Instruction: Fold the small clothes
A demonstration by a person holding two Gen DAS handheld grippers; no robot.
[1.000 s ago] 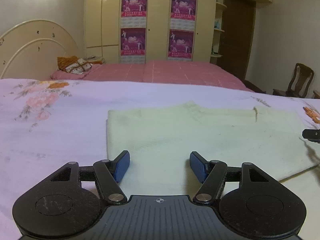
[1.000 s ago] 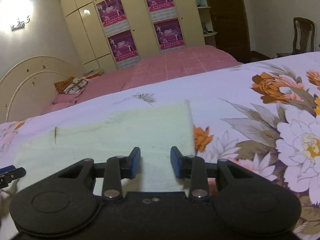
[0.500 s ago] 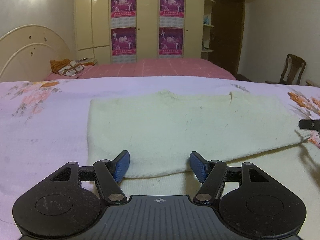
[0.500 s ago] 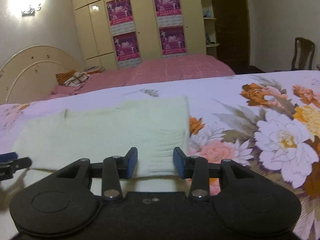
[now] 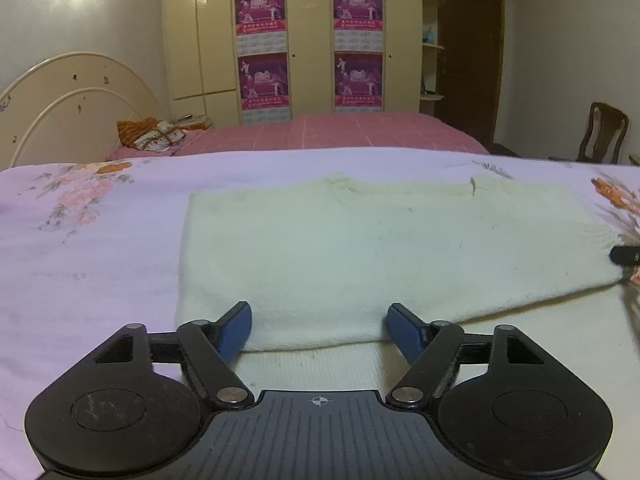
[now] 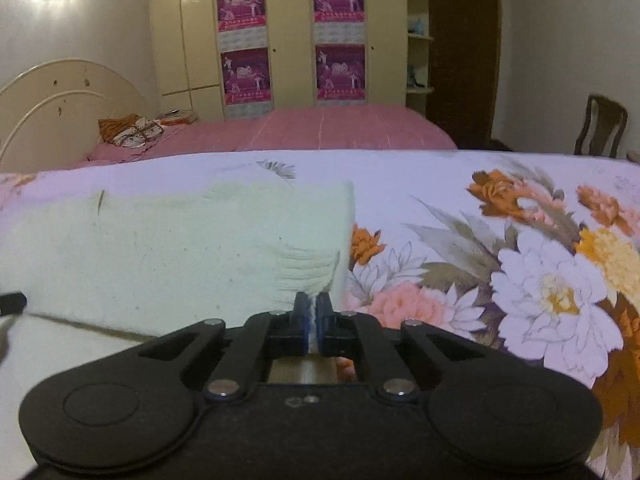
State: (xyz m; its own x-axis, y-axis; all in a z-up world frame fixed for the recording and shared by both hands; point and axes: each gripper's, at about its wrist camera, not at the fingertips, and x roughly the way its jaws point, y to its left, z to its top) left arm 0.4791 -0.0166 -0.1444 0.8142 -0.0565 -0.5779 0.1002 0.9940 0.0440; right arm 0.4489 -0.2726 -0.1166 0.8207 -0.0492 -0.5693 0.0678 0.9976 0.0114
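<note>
Cream knit is lying spread across the floral bedsheet [image 5: 80,264]: a small sweater [image 5: 360,248], folded over on itself so its upper layer is ending in a straight edge just ahead of my left gripper [image 5: 318,330]. I am holding that gripper low over the near edge with its blue-padded fingers [image 5: 236,326] spread wide apart, gripping nothing; the folded edge is running between them, and I cannot tell whether the pads are touching the cloth. A lower layer of the same pale knit is showing under and in front of that edge.

My right gripper [image 6: 313,320] is pinching the sweater [image 6: 180,248] at its near right corner, its two fingers pressed together with a sliver of cream cloth caught between the pads. Ribbing is bunching into small wrinkles just beyond the pinch. From this side the sweater's right edge is standing beside large orange, pink and white printed flowers [image 6: 552,292] on the sheet.

Beyond the sheet a pink bed [image 5: 340,132] is sitting well apart, with a cream headboard [image 5: 76,108] to the left, a wardrobe carrying four purple posters [image 5: 310,44] behind it, and a wooden chair [image 5: 604,132] at far right.
</note>
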